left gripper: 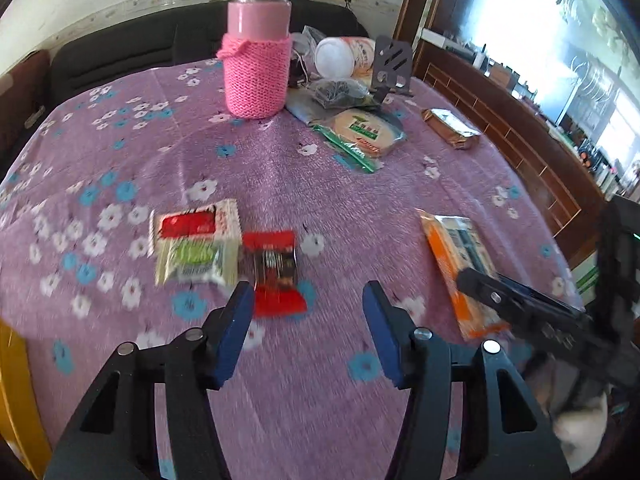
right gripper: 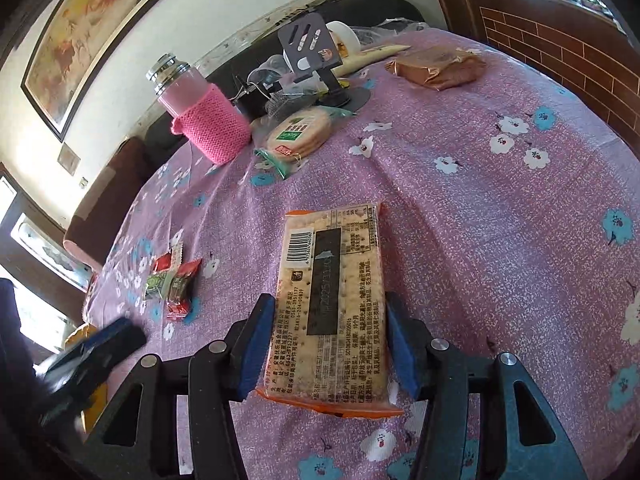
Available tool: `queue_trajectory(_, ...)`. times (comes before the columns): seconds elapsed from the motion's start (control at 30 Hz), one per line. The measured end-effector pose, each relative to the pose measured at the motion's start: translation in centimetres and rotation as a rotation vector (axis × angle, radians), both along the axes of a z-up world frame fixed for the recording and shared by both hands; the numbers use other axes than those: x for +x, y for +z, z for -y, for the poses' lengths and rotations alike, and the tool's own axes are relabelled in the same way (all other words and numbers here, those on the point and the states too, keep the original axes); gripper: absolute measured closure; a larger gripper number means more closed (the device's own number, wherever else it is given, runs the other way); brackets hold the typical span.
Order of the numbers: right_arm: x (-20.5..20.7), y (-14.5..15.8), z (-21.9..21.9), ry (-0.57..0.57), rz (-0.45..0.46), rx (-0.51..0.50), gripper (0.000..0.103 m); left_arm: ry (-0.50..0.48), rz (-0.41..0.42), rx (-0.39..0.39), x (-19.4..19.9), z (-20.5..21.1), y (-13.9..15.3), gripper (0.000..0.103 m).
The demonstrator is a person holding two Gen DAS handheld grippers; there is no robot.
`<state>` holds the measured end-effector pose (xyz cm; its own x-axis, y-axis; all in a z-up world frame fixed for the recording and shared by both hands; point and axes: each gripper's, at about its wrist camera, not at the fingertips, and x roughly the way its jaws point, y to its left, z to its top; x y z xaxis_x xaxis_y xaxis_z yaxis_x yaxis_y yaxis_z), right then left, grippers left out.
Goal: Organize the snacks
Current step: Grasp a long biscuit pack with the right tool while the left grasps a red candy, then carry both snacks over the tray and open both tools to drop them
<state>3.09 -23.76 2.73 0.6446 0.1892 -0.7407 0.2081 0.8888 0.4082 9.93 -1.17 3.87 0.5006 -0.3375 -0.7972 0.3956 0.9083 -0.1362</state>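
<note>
An orange-edged cracker pack lies lengthwise between the blue pads of my right gripper, which is shut on its two long sides. The same pack shows in the left wrist view with a right finger over its near end. My left gripper is open above the purple floral cloth with nothing between its pads. A small red packet lies just beyond its left fingertip, and a red, white and green packet lies beside that. Both packets appear left of the right gripper.
A pink bottle in a knitted sleeve stands at the back. Near it are a round biscuit pack, a brown packet, a white cup, a phone stand and plastic bags. A brown cabinet borders the right.
</note>
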Motion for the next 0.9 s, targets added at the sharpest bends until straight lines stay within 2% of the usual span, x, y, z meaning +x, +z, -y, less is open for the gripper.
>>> queue_trajectory(0.13,0.0,0.0,-0.5,0.003,0.002,-0.030,0.047,-0.023,0.009,0.104,1.4,1.5,-1.9,0.048)
queue_trajectory(0.2,-0.1,-0.2,-0.3,0.002,0.004,-0.028,0.047,-0.039,0.001,0.135,1.7,1.8,-2.8,0.073)
queue_trajectory(0.23,-0.1,-0.2,-0.3,0.002,0.004,-0.032,0.047,-0.046,0.024,0.121,1.4,1.7,-2.7,0.077)
queue_trajectory(0.37,-0.1,-0.2,-0.8,0.010,0.008,-0.055,0.052,-0.020,0.035,0.119,0.3,0.8,-2.2,0.078)
queue_trajectory(0.53,-0.4,0.2,-1.4,0.052,0.022,-0.041,0.071,0.024,0.045,0.042,-2.5,-1.9,-0.1,0.078)
queue_trajectory(0.67,-0.4,0.3,-2.3,0.082,0.024,-0.060,0.071,0.073,0.069,-0.007,-6.6,-5.0,2.2,0.078)
queue_trajectory(0.77,-0.3,0.3,-3.2,0.109,0.016,-0.075,0.058,0.126,0.095,-0.043,-10.6,-8.1,4.0,0.078)
queue_trajectory(0.83,-0.2,0.0,-3.7,0.135,-0.001,-0.060,0.039,0.163,0.117,-0.070,-12.6,-10.0,5.1,0.078)
queue_trajectory(0.9,0.0,0.2,-4.5,0.138,-0.004,-0.093,0.034,0.217,0.150,-0.076,-14.9,-12.3,6.1,0.078)
